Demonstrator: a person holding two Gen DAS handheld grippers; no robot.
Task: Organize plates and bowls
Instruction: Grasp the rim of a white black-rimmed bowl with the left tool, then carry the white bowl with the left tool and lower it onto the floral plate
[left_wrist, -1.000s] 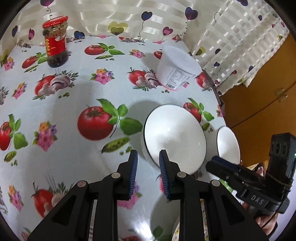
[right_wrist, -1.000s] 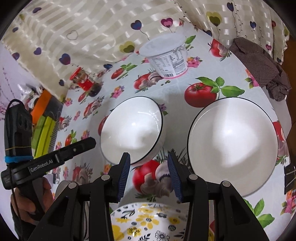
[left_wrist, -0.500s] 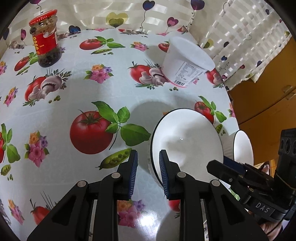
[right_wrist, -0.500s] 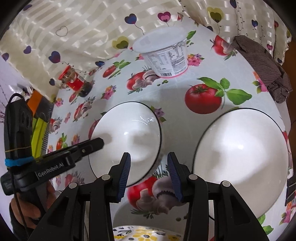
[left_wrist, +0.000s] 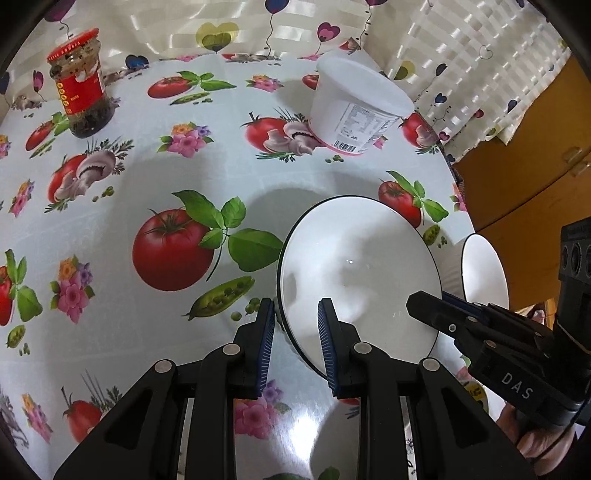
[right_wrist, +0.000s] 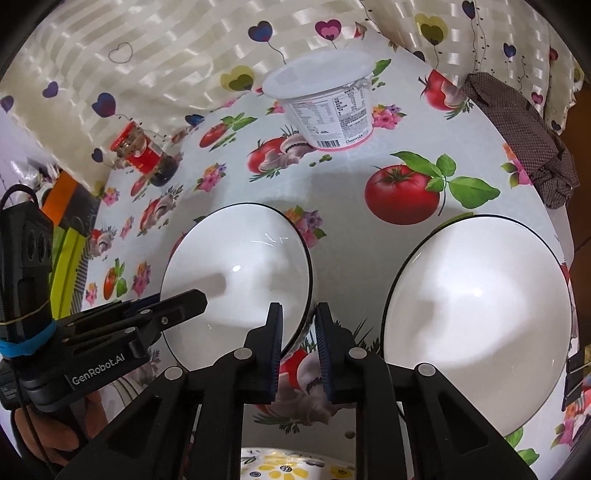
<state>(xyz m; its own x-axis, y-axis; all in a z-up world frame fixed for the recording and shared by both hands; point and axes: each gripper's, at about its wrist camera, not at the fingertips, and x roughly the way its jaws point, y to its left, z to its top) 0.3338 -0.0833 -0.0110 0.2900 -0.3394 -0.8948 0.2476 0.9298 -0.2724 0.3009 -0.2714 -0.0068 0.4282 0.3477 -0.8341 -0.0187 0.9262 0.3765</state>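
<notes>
Both claws straddle the left bowl's (right_wrist: 240, 273) rim: right claw (right_wrist: 298, 332) just closing on it, left claw (left_wrist: 295, 332) slightly parted.

Two white bowls with thin black rims sit upright on my table, side by side: smaller bowl (right_wrist: 240, 273) left, larger bowl (right_wrist: 480, 314) right. Floral plate (right_wrist: 280, 465) nearest me.

This is a home dining corner. The bench (left_wrist: 229, 177) wears a glossy oilcloth printed with tomatoes, mushrooms and flowers, and a cream curtain (right_wrist: 155, 55) with heart balloons hangs behind it. A red-lidded jar (left_wrist: 79, 99) of preserves, a white yogurt tub (right_wrist: 328, 107) and white bowls (right_wrist: 480, 321) stand on the cloth, with a wooden cabinet (left_wrist: 524, 173) beside the bench.
</notes>
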